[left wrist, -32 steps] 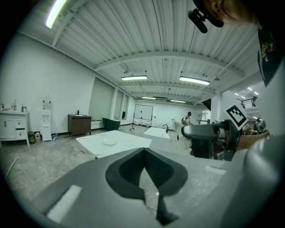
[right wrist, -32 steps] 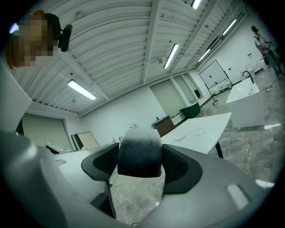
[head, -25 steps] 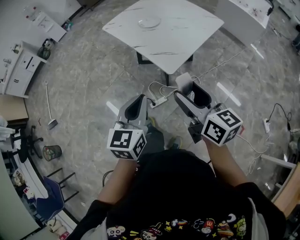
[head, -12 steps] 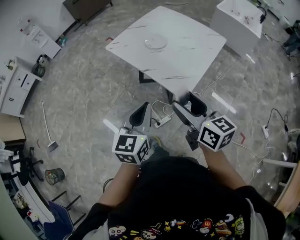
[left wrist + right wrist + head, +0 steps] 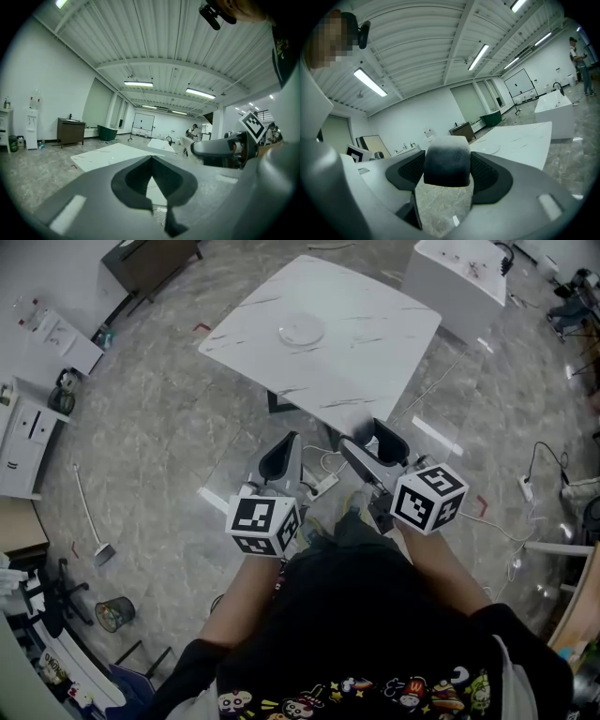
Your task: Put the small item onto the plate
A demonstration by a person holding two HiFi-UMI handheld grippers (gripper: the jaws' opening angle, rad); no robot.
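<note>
The left gripper (image 5: 280,457) hangs short of the surface's (image 5: 375,352) near corner, its jaws pressed together on nothing. The plate (image 5: 302,331) sits near the surface's middle, slightly toward the left corner. The right gripper (image 5: 381,437), also by the near corner, clamps the small item (image 5: 446,161), a rounded grey block.

White square table (image 5: 375,352) with thin dark veins, seen corner-on, standing on a grey marbled floor (image 5: 159,437). Carries one round, clear, shallow plate (image 5: 302,331), lying flat near the middle of the top, well apart from every edge. Nothing visible on the plate.
</note>
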